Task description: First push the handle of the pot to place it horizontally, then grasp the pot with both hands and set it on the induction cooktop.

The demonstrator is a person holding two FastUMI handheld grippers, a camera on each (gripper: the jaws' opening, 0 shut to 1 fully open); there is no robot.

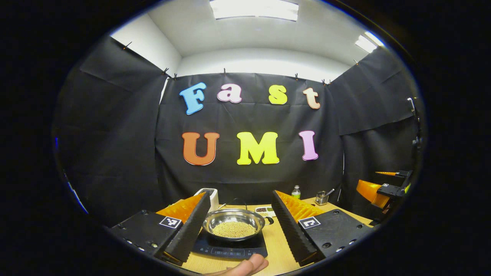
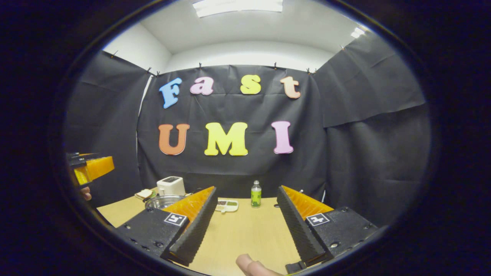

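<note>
The steel pot (image 1: 234, 226), holding small yellowish beads, stands on the black induction cooktop (image 1: 230, 251) at the near edge of the wooden table. A short black handle (image 1: 269, 220) pokes out on its right. My left gripper (image 1: 241, 195) is open, its fingers spread either side of the pot without touching it. Off to the right hangs my right gripper (image 1: 368, 179). In the right gripper view, the right gripper (image 2: 246, 191) is open over bare table. The pot (image 2: 165, 201) shows partly behind its left finger, and the left gripper (image 2: 103, 158) is at the far left.
A white toaster (image 2: 170, 185) and a plate of bread (image 2: 145, 193) stand at the back left. A compartment tray (image 2: 226, 206), a green bottle (image 2: 256, 194) and a metal cup (image 1: 322, 198) line the back. A thumb (image 1: 249, 266) shows at the bottom edge.
</note>
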